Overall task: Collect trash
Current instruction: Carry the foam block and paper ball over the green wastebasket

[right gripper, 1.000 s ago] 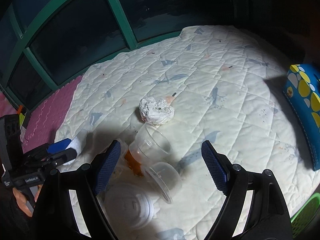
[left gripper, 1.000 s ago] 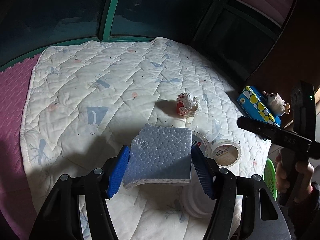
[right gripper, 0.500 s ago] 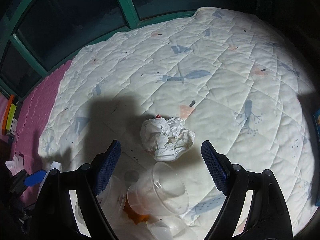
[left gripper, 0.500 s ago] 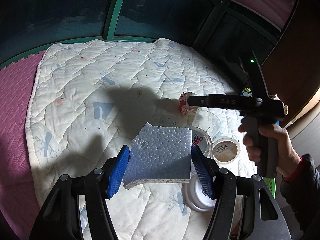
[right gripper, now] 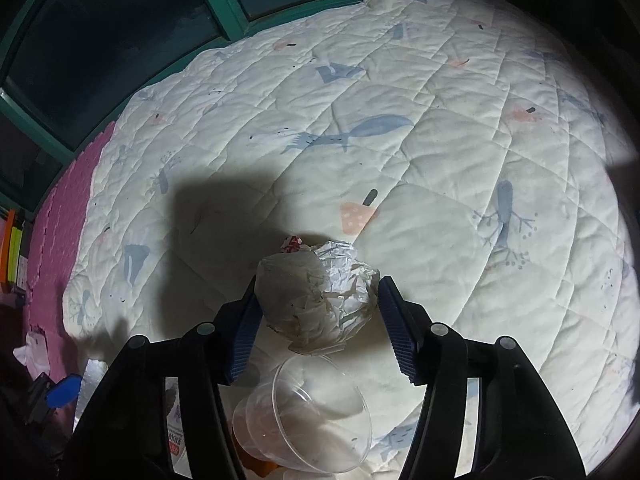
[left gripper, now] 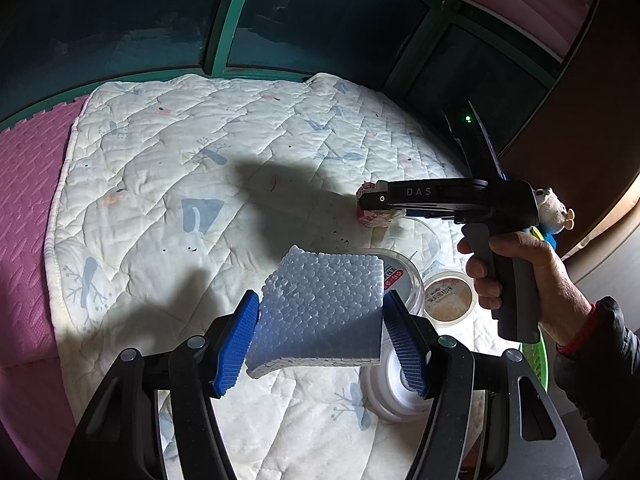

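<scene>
My left gripper [left gripper: 320, 340] is shut on a white styrofoam slab [left gripper: 320, 316] and holds it above the quilted mat [left gripper: 200, 168]. My right gripper [right gripper: 318, 320] is open, its blue pads either side of a crumpled white paper ball [right gripper: 320, 300] lying on the mat [right gripper: 440, 140]. The pads stand close to the ball; contact is unclear. In the left wrist view the right gripper [left gripper: 370, 204] reaches over the same paper ball [left gripper: 376, 218]. A clear plastic cup [right gripper: 308, 420] lies on its side just below the ball.
Clear round containers and lids [left gripper: 404, 280] and a beige-lidded tub [left gripper: 448, 296] lie at the mat's near right. A green basket [left gripper: 536, 360] stands at the right edge. A pink foam floor [left gripper: 24, 200] borders the mat on the left. Dark windows rise behind.
My right gripper has moved forward and down until the paper ball sits between its pads. My left gripper still holds the styrofoam slab and has risen slightly.
</scene>
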### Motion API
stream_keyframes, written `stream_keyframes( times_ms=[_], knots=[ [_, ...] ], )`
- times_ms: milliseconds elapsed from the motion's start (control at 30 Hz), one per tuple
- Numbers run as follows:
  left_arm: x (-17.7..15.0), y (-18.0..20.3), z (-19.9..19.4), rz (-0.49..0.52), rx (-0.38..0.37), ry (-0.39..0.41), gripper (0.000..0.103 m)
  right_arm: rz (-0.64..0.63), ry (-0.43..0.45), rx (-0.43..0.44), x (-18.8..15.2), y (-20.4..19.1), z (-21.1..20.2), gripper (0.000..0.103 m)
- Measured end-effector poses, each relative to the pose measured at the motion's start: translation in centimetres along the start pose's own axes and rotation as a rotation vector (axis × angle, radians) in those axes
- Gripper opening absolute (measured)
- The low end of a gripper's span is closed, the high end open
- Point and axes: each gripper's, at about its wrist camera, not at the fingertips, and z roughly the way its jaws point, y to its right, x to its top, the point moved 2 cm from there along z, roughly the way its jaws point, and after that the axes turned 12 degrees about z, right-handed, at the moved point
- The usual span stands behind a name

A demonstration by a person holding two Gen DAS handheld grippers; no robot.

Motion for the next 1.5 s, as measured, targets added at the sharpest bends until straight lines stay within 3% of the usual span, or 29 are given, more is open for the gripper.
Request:
stream_keyframes(
  times_ms=[400, 667, 800, 1167, 1500],
  knots=[
    [1.0, 2.2, -1.3, 0.040, -0.008, 0.028, 0.062, 0.037, 0.136, 0.097, -1.0, 1.2, -6.6, 0.055],
    [1.2, 6.5, -2.3, 0.101, -0.047, 0.045, 0.062, 0.101, 0.230, 0.163, -5.3, 5.1, -13.1, 0.055],
    [1.1, 9.2, -2.5, 0.142, -0.079, 0.047, 0.062, 0.146, 0.265, 0.158, -8.3, 7.6, -15.3, 0.055],
    [0.0, 17.3, -1.2, 0.239, -0.187, 0.022, 0.062, 0.193, 0.363, 0.031, -16.2, 14.3, -20.7, 0.055],
    [-1.5, 24.6, 0.4, 0.332, -0.274, -0.020, 0.062, 0.308, 0.390, -0.042, -21.8, 20.9, -22.7, 0.055]
  ],
)
